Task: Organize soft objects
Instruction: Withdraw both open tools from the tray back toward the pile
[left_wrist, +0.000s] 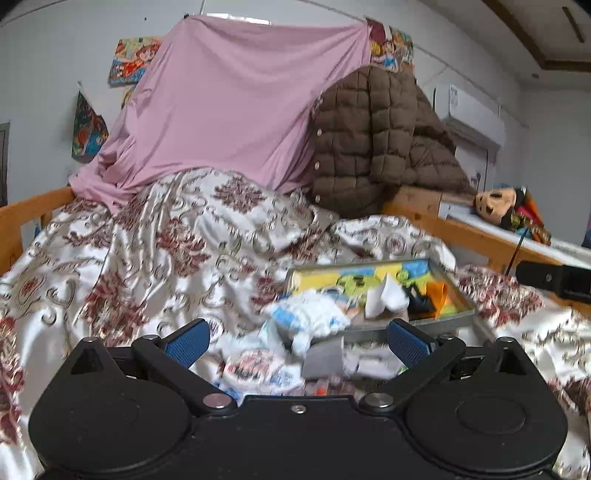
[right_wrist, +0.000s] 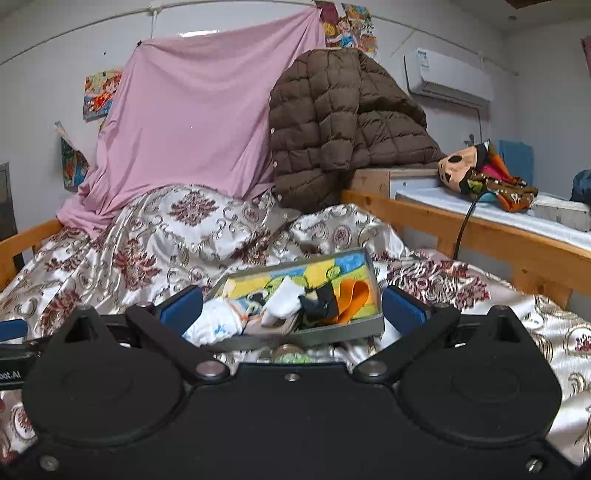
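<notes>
A shallow grey tray (left_wrist: 460, 295) (right_wrist: 373, 273) with a colourful lining lies on the patterned bedspread (left_wrist: 147, 258) (right_wrist: 147, 236). In it lie small soft items: white socks (left_wrist: 384, 295) (right_wrist: 286, 295), a black piece (right_wrist: 321, 299) and an orange cloth (left_wrist: 437, 291) (right_wrist: 354, 295). A white and blue cloth (left_wrist: 314, 317) (right_wrist: 218, 325) hangs over the tray's near left edge. More printed soft items (left_wrist: 258, 365) lie on the bed before the tray. My left gripper (left_wrist: 297, 341) is open and empty just short of them. My right gripper (right_wrist: 291, 308) is open and empty, its fingers either side of the tray's near end.
A pink sheet (left_wrist: 236, 99) (right_wrist: 192, 122) hangs at the head of the bed. A brown quilted jacket (left_wrist: 376, 136) (right_wrist: 343, 122) is draped beside it. Wooden rails (left_wrist: 476, 236) (right_wrist: 480, 229) border the bed. A doll (left_wrist: 509, 210) (right_wrist: 480, 173) lies on the shelf at right.
</notes>
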